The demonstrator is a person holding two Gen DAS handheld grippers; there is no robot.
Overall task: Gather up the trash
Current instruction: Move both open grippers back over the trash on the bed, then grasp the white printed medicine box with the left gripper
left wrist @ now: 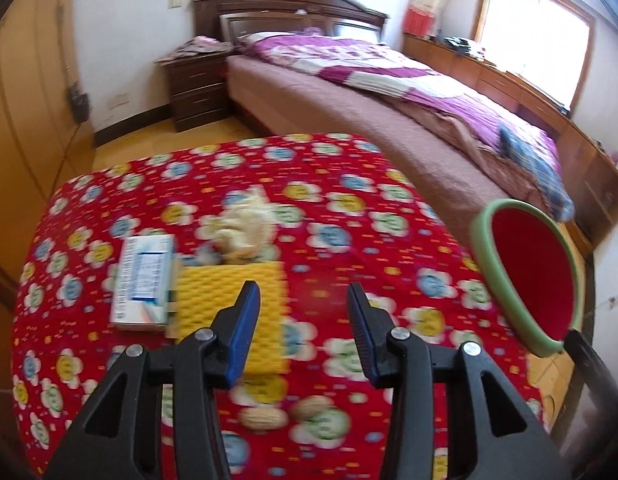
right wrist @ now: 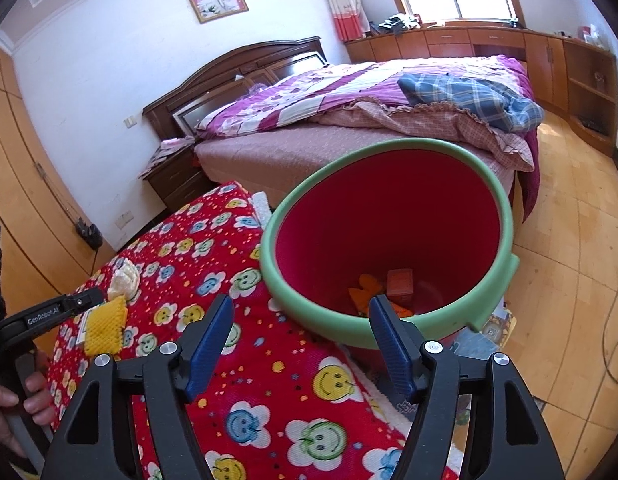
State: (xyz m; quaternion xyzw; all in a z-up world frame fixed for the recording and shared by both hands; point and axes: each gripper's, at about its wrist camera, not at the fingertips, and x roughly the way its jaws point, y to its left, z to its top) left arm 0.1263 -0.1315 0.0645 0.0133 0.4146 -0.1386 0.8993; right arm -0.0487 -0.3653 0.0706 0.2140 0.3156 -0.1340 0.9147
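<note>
Yellow foam netting (left wrist: 229,300) lies on the red bench (left wrist: 349,208) just ahead of my released left tool (left wrist: 301,312); it looks light and squashy, best pinched at an edge. My right tool (right wrist: 301,340), also released and empty, hovers before the red bin (right wrist: 389,216) beside the bench.

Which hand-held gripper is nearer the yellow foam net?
Left. The left hand-held gripper hovers right over the yellow foam net; the right hand-held gripper is by the bin.
</note>
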